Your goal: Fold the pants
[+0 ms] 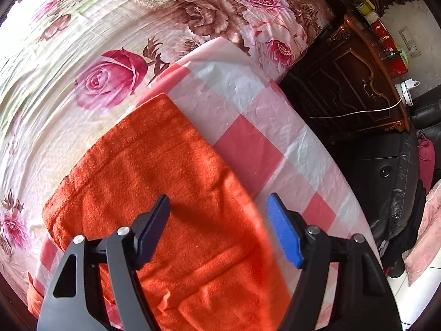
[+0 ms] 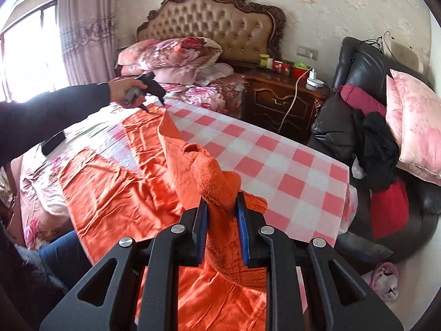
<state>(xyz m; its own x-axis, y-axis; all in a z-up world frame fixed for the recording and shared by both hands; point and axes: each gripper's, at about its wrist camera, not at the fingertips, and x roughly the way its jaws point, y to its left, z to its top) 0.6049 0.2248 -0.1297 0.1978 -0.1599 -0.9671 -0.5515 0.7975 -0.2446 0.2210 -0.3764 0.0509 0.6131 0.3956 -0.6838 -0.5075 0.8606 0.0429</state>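
The orange pants (image 1: pixel 165 187) lie spread on a red-and-white checked sheet (image 1: pixel 248 102) on the bed. In the left wrist view my left gripper (image 1: pixel 217 209) is open and empty, just above the pants' far end. In the right wrist view my right gripper (image 2: pixel 222 207) is shut on a bunched fold of the pants (image 2: pixel 217 182) and holds it lifted above the bed. The rest of the pants (image 2: pixel 118 182) stretches away to the left gripper (image 2: pixel 154 102), held in a hand at the far end. The checked sheet (image 2: pixel 275 171) lies underneath.
A floral bedspread (image 1: pixel 82 41) covers the bed. A dark wooden nightstand (image 2: pixel 284 102) with a cable stands at the bed's right. A black leather armchair (image 2: pixel 366 82) holds pink cushions and clothes. Pillows (image 2: pixel 171 55) lie against the padded headboard (image 2: pixel 212 19).
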